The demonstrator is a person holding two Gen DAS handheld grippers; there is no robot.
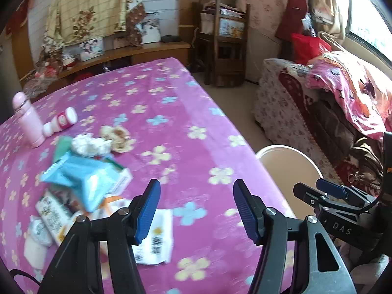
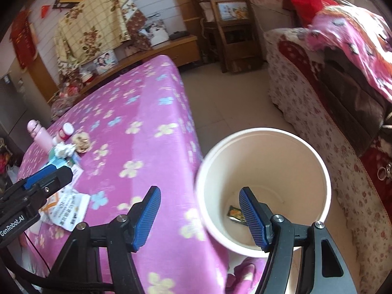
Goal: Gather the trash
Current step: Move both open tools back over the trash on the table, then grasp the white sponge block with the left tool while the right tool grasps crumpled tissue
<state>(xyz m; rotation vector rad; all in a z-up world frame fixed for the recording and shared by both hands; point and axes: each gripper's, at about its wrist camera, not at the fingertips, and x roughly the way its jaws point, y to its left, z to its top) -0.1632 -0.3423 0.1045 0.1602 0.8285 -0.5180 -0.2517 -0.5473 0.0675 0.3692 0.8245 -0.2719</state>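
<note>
The cloth [image 1: 196, 112] was magenta pink, strewn with pale yellow and light blue four-petal flowers. A pale pink bottle [image 1: 29, 120] stood by a white and red one [image 1: 61, 121]. The packet [image 1: 83, 181] was turquoise, the tissue [image 1: 89, 145] white. The bin [image 2: 263, 186] was cream. Both grippers' pads [image 1: 148, 210] were ribbed blue on black arms.

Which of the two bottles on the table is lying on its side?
The small white bottle with the red label; the taller pink bottle beside it stands upright.
</note>
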